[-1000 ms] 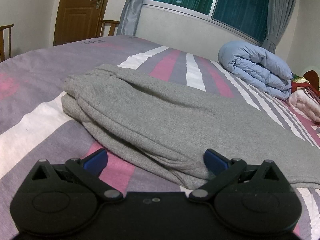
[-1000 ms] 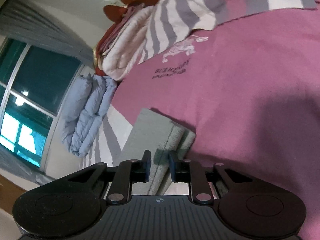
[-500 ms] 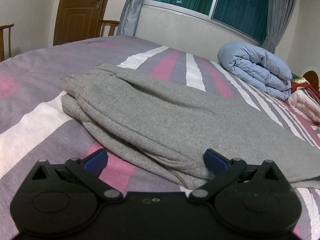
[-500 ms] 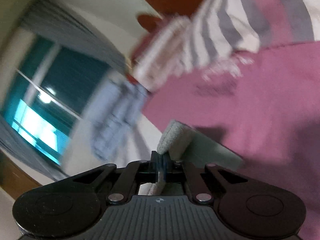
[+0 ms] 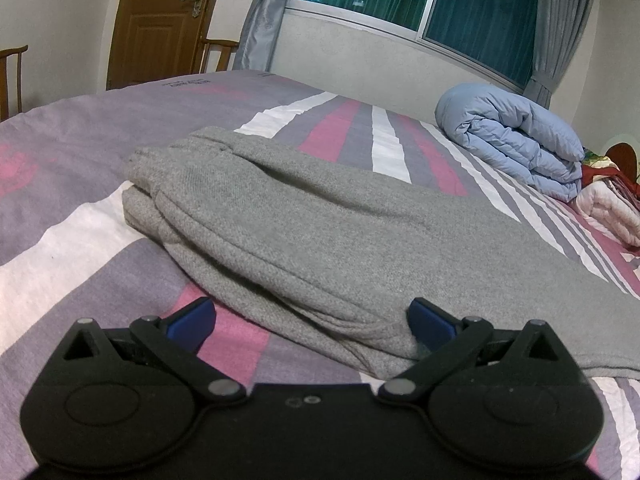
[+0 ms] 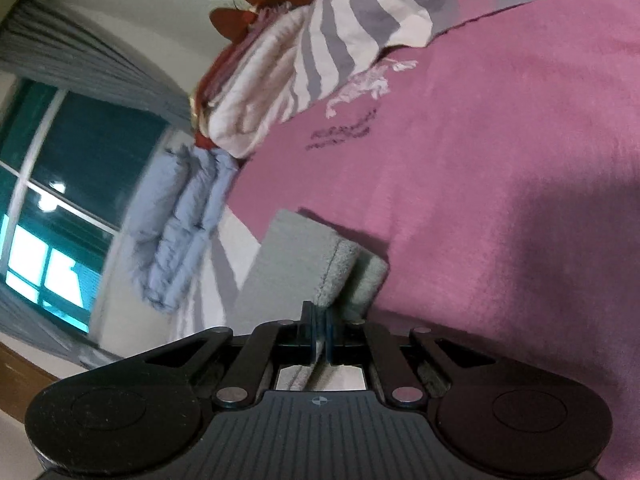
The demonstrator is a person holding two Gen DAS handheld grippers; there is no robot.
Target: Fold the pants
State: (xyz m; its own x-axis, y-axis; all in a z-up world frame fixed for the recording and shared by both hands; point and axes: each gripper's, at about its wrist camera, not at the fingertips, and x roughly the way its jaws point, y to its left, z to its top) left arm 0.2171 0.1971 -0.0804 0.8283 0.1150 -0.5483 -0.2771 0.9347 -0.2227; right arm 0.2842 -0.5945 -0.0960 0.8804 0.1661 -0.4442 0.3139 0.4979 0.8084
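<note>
Pants (image 6: 304, 264) hem pinched by right gripper (image 6: 319, 334); left gripper (image 5: 310, 322) spread wide; bedspread (image 6: 500, 160) lettering unreadable.

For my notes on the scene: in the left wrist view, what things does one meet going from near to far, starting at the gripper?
left gripper → grey pants → striped bedsheet → rolled blue duvet → window

Bedspread (image 5: 72, 152) left of pants (image 5: 320, 224) lies open — duvet (image 5: 516, 144) blocks far right.

Grey pants (image 5: 320, 232) lie folded lengthwise (hem apparently lifted) on bed.
</note>
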